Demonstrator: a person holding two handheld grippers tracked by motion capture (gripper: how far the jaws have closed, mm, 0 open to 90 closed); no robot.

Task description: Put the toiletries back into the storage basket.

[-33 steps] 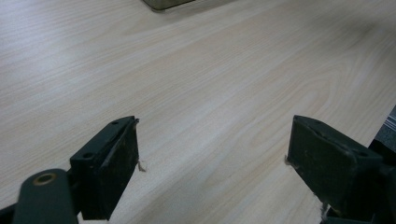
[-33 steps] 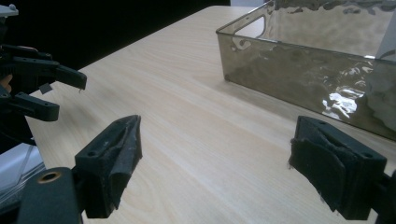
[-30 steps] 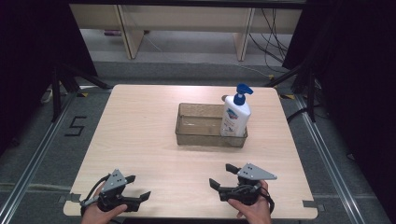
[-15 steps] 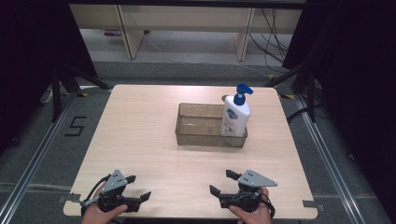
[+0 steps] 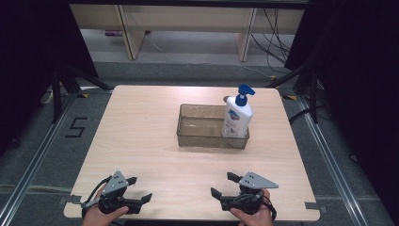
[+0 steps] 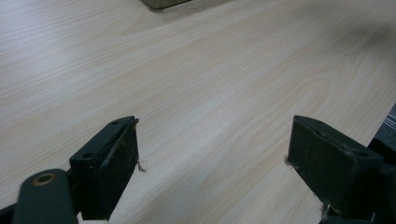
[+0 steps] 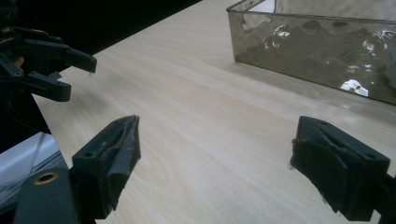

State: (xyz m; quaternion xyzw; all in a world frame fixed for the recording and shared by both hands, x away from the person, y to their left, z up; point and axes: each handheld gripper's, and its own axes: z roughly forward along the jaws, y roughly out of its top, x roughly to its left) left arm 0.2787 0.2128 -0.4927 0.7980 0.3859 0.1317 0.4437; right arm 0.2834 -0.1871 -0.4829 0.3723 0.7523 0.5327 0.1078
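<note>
Pale wood grain covers the tabletop (image 5: 141,132), and the tray (image 5: 200,129) is your landmark: a clear, smoky plastic box standing a little right of the middle, toward the far half of the board. Inside the tray, at its right end, stands a bottle (image 5: 236,120), white and upright, with a blue pump top; it touches or nearly touches the right wall. The rest of the tray holds nothing that the high view lets you make out.

Your left gripper (image 5: 139,189) lies well apart from the tray, near the front edge and to the tray's left. Its fingers (image 6: 112,168) are spread wide and grip nothing; in the left gripper view bare wood shows between them, and a corner of the tray sits at the top of that view.

Your right gripper (image 5: 225,184) is also near the front edge, in front of the tray's right end and well apart from it. Its fingers (image 7: 109,158) stand wide apart too, with nothing between them but tabletop. In the right gripper view the tray's near wall (image 7: 308,51) rises ahead and to the right, rippled and glossy, and your left gripper shows farther off at the left, open.

Both hands hold the grippers low over the wood, with the fingers pointing inward across the board. The two grippers are well apart from each other, one on each side of the tray's front.
</note>
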